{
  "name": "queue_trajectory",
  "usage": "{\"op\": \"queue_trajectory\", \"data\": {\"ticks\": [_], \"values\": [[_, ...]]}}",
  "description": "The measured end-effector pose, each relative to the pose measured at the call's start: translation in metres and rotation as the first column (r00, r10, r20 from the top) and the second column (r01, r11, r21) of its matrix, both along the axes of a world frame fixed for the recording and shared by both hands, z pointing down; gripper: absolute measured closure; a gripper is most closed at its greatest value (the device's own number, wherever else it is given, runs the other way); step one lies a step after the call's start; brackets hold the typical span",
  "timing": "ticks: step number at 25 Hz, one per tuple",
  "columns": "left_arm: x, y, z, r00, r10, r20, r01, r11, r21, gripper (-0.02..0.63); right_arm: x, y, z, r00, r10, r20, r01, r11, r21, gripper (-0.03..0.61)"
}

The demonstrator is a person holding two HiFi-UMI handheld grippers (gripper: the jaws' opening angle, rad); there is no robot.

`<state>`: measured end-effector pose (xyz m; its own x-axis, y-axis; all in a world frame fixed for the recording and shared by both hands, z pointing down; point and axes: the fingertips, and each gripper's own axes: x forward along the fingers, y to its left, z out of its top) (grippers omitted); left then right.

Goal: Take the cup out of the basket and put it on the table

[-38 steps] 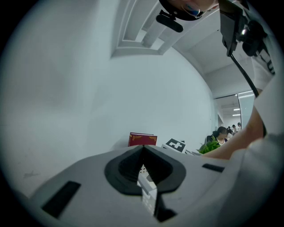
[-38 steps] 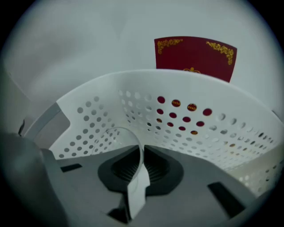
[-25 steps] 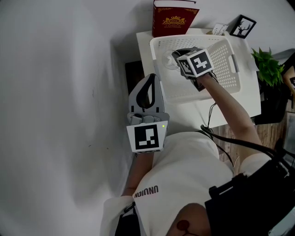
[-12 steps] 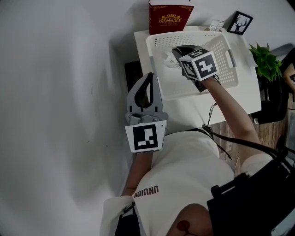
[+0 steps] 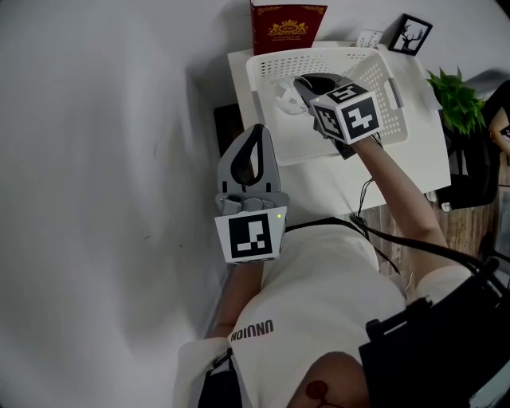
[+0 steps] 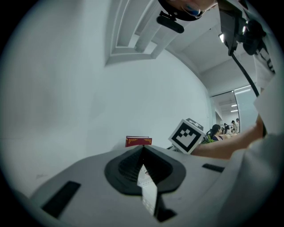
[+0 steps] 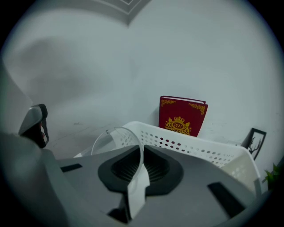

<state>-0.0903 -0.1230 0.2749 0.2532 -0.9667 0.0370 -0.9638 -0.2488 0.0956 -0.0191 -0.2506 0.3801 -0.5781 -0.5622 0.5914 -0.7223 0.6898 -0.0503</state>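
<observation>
Head view, starting close in: the person's white shirt (image 5: pixel 319 295) fills the bottom, and the left tool (image 5: pixel 256 130) is held out in front of it, off the near left corner of the white surface (image 5: pixel 374 179) and over nothing on it. Its marker cube faces up at the camera. In the left gripper view that tool (image 6: pixel 143 148) has its two pads pressed together at the tips, with nothing between them.

Further out, the right arm reaches across the surface to the white perforated basket (image 5: pixel 335 143). The right tool (image 5: pixel 301 86) is over the basket's left part. In the right gripper view this tool (image 7: pixel 142 148) is clamped on the wall of the clear cup (image 7: pixel 111 139), whose thin side runs down between the two dark pads while its round rim stands up to their left. From above, the cup (image 5: pixel 285 96) shows as a faint glassy shape within the basket's outline; I cannot tell whether it touches the basket floor.

Behind the basket a red book (image 5: pixel 287 24) stands upright against the wall. To its right are a small black picture frame (image 5: pixel 412 36) and, at the surface's right edge, a green plant (image 5: pixel 456 100).
</observation>
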Motion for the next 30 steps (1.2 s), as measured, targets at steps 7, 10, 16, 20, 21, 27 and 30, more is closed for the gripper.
{"op": "queue_trajectory", "data": {"ticks": [7,10,16,20,21,27,30], "values": [[0.002,0.009,0.002,1.000,-0.009,0.004,0.009,1.000,0.006,0.603,0.002,0.010,-0.014,1.000,-0.001,0.029,0.000,0.999,0.043,0.538],[0.004,0.012,0.002,1.000,-0.013,0.005,0.013,1.000,0.009,0.603,0.003,0.014,-0.023,0.999,-0.007,0.036,0.005,0.998,0.068,0.538],[0.006,0.018,0.001,1.000,-0.023,0.006,0.023,1.000,0.012,0.603,0.004,0.024,-0.038,0.998,-0.013,0.062,0.006,0.994,0.109,0.539],[0.004,0.021,0.001,0.999,-0.034,0.008,0.034,0.999,0.016,0.603,0.004,0.030,-0.049,0.997,-0.021,0.076,0.010,0.990,0.140,0.538],[0.004,0.022,0.000,0.999,-0.037,0.008,0.037,0.999,0.017,0.603,0.004,0.031,-0.051,0.997,-0.024,0.080,0.012,0.989,0.146,0.538],[0.006,0.026,-0.005,0.999,-0.047,0.004,0.047,0.999,0.025,0.603,0.004,0.043,-0.062,0.993,-0.043,0.107,0.025,0.986,0.166,0.538],[0.005,0.028,-0.005,0.999,-0.054,0.000,0.054,0.998,0.026,0.603,0.003,0.048,-0.067,0.991,-0.050,0.124,0.028,0.984,0.175,0.538]]}}
